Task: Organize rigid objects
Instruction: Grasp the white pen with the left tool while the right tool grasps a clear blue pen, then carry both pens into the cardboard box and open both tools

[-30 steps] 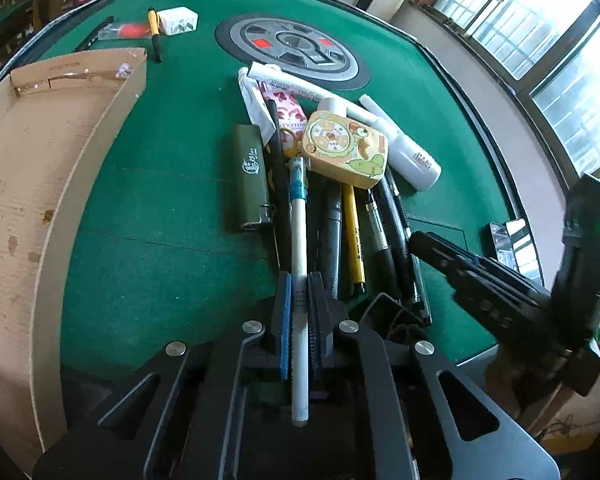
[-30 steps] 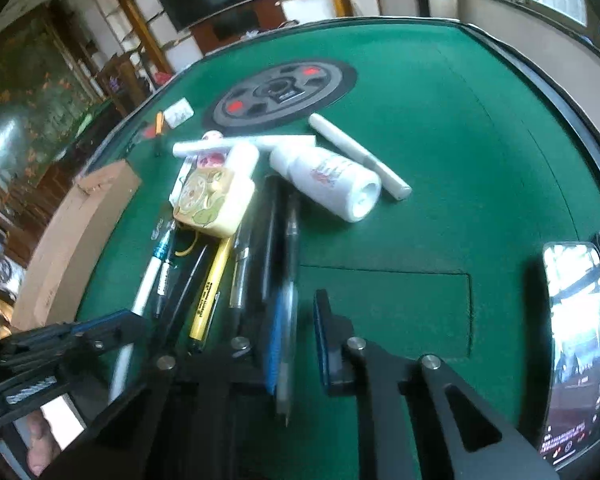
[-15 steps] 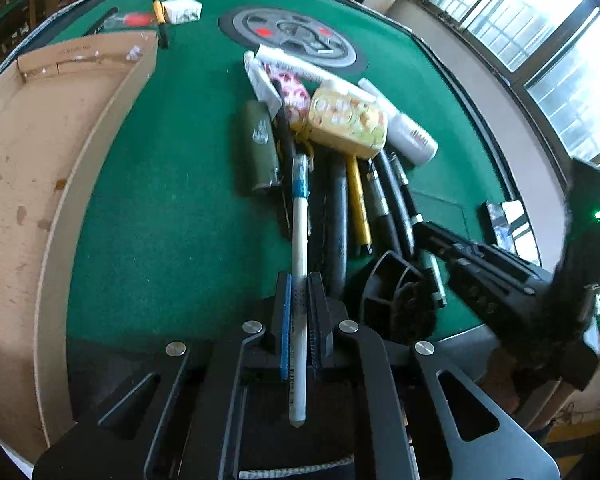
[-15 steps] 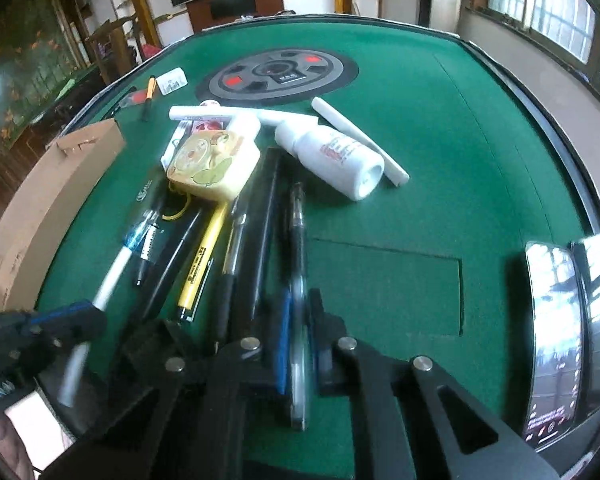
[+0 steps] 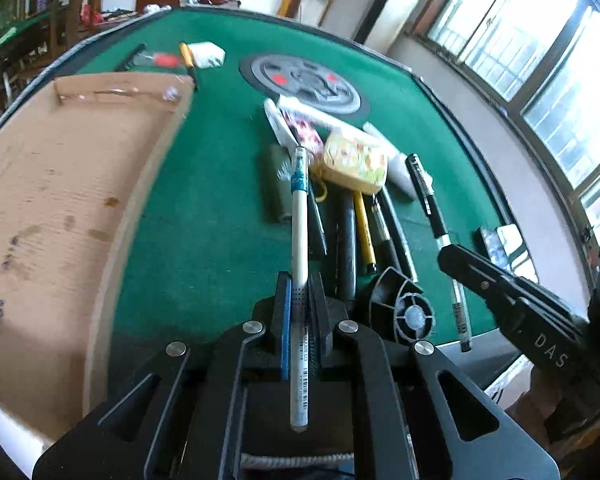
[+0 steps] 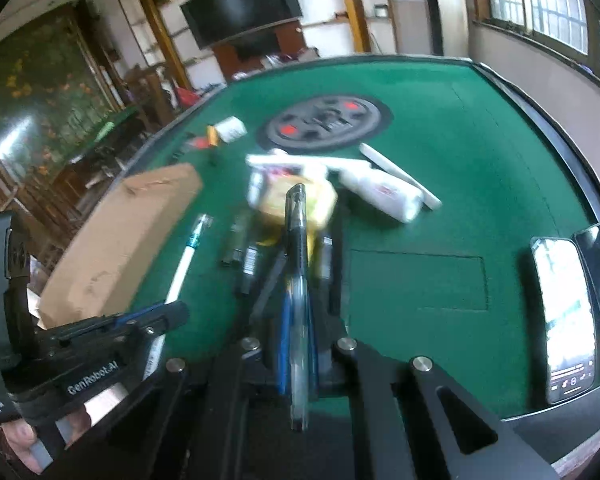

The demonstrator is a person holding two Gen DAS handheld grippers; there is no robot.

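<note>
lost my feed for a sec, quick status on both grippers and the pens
Left gripper shut on white pen. Right gripper shut on black pen. Cardboard box open at left. Nothing in the way.

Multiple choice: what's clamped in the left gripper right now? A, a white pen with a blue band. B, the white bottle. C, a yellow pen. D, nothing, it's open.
A: the left gripper is shut on the white pen, whose blue band sits near its far end, lifted above the pile.
</note>
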